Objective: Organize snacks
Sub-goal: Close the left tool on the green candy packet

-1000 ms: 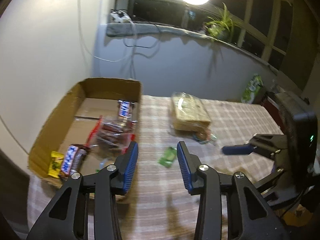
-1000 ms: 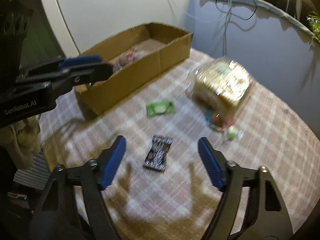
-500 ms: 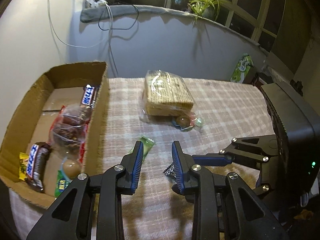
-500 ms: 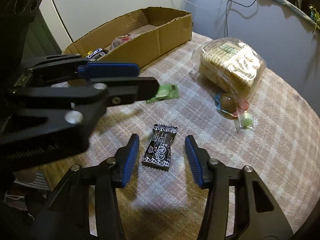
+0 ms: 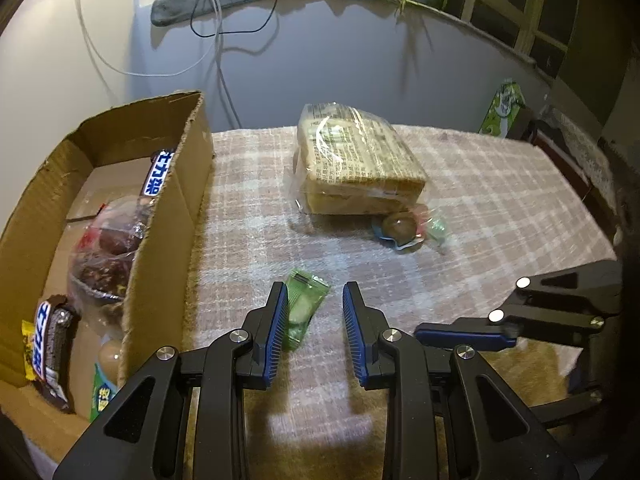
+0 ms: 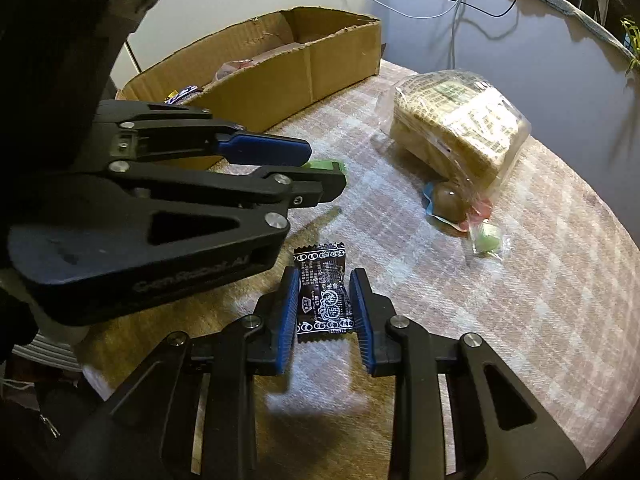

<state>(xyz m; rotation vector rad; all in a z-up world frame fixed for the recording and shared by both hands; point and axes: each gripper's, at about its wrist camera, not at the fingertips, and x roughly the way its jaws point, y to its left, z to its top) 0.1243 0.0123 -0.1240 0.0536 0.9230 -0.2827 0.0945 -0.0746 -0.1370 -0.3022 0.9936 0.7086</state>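
right claw (image 6: 325, 312): jaws just closing, pads against black candy packet (image 6: 323, 292) | left claw (image 5: 315, 334): jaws apart, green packet (image 5: 304, 304) between, one pad touching | both packets on counter (image 6: 520, 320), beside cardboard box (image 5: 168, 216) | bread bag (image 5: 356, 164) farther

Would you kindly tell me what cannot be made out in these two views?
- Box contents: in the right wrist view its near wall hides nearly everything; in the left wrist view the wall covers part of the snacks.
- Green packet: the left gripper finger overlaps its edge, so contact is unclear; in the right wrist view only a corner shows.
- Black packet print: too small to read.
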